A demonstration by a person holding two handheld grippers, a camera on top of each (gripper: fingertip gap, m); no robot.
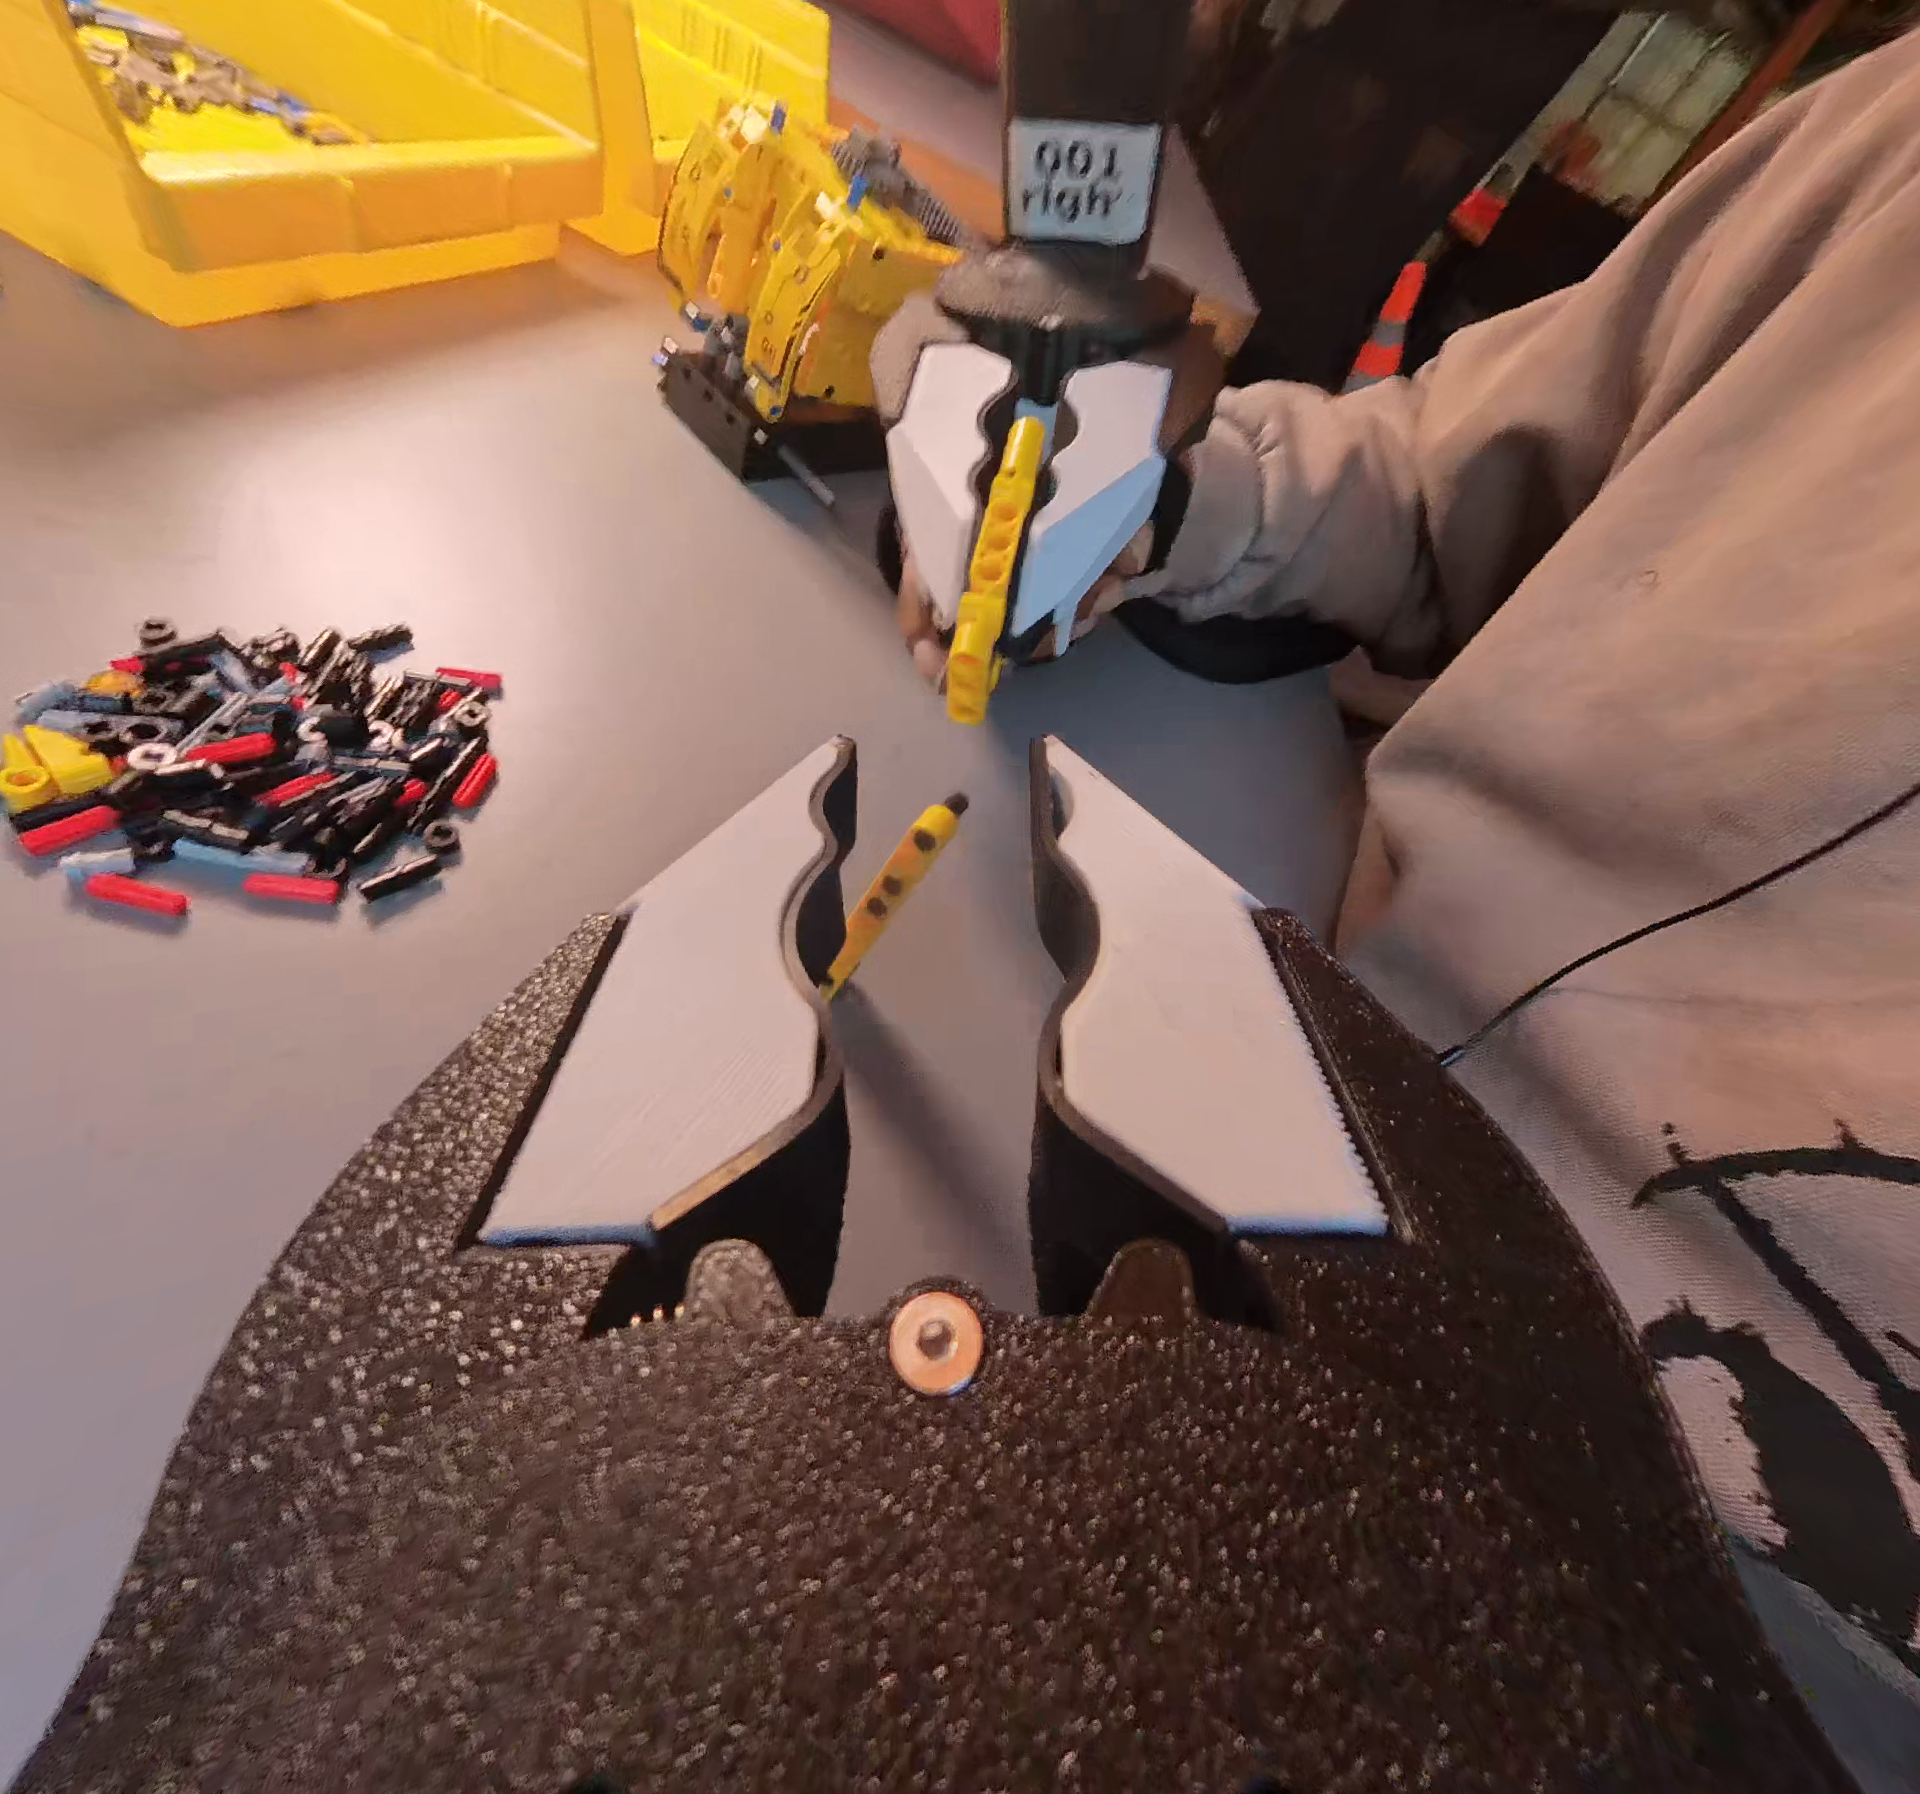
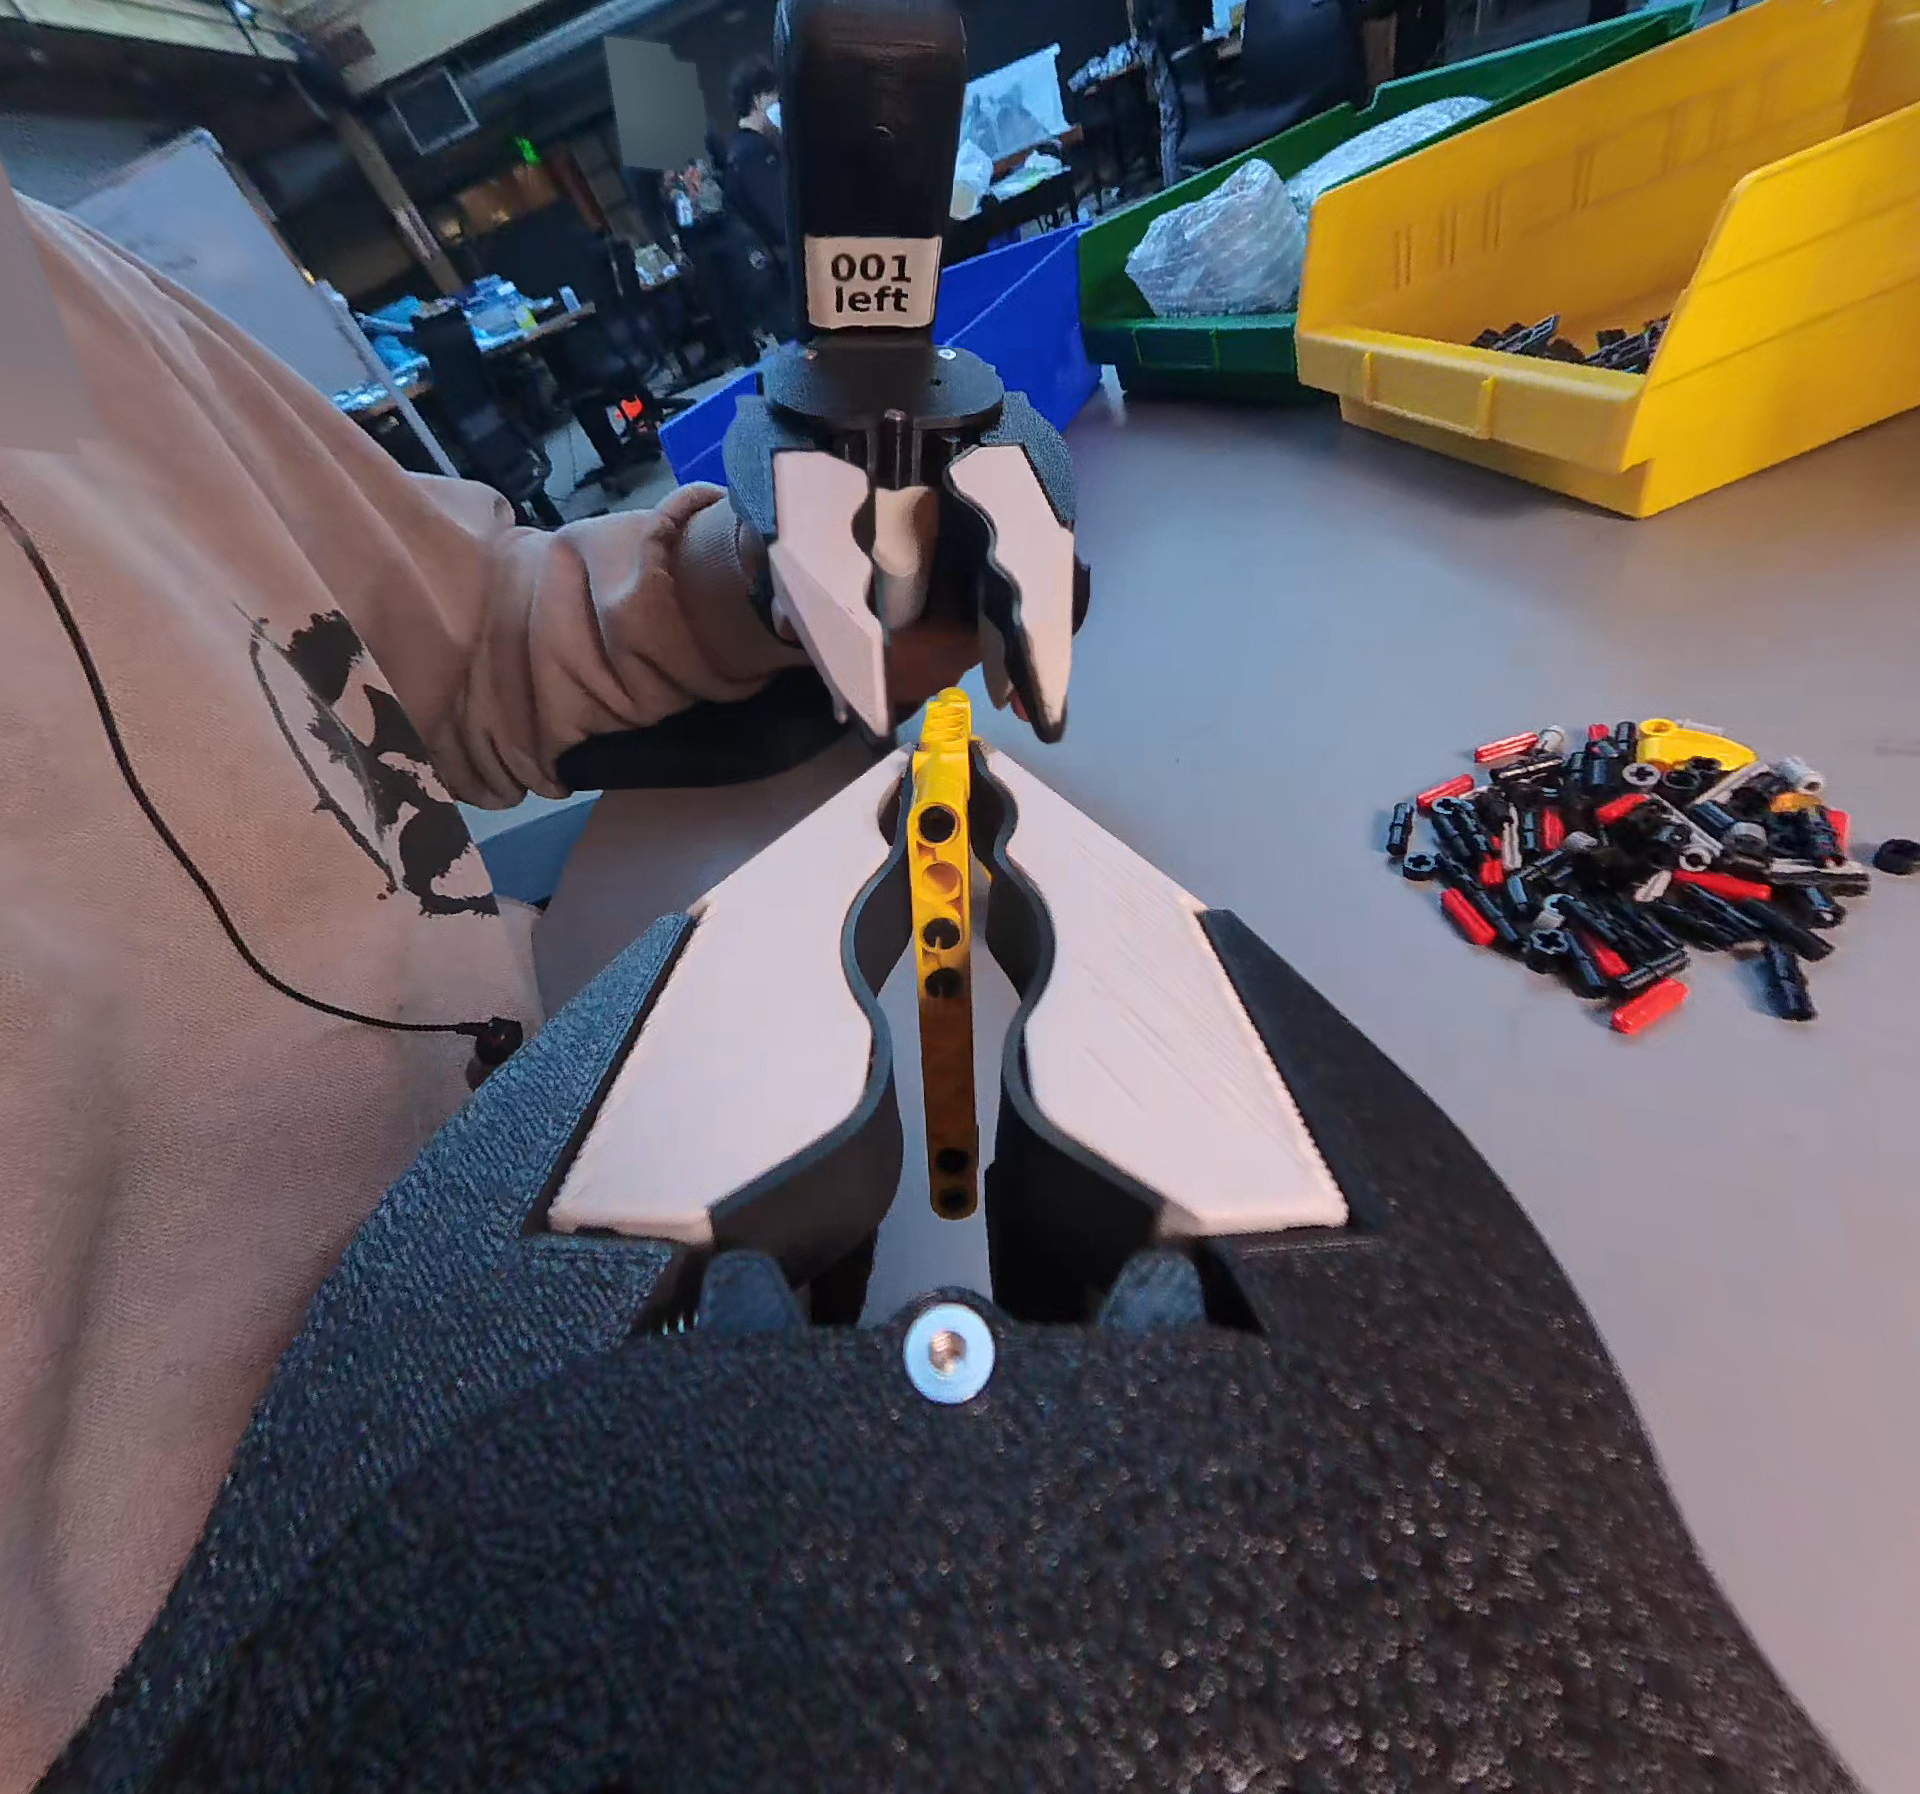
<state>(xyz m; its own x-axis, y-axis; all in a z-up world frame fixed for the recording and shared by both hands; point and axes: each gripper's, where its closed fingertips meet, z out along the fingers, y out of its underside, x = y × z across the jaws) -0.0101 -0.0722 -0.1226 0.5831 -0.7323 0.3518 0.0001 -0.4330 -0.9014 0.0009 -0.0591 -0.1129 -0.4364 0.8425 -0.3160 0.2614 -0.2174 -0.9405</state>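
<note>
Gripping a long yellow perforated plastic beam [image 2: 943, 923], right gripper [image 2: 943, 757] clenched; left gripper [image 1: 943, 757] released. Grey matte tabletop [image 2: 1351, 601]: loose-parts pile [image 2: 1642, 861] at three o'clock, yellow plastic bin [image 2: 1621, 290] at one; cluttered workshop behind.

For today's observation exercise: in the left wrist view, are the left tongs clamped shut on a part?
No: the left tongs stand open, with a small yellow pin-holed beam loose between their fingers.
</note>
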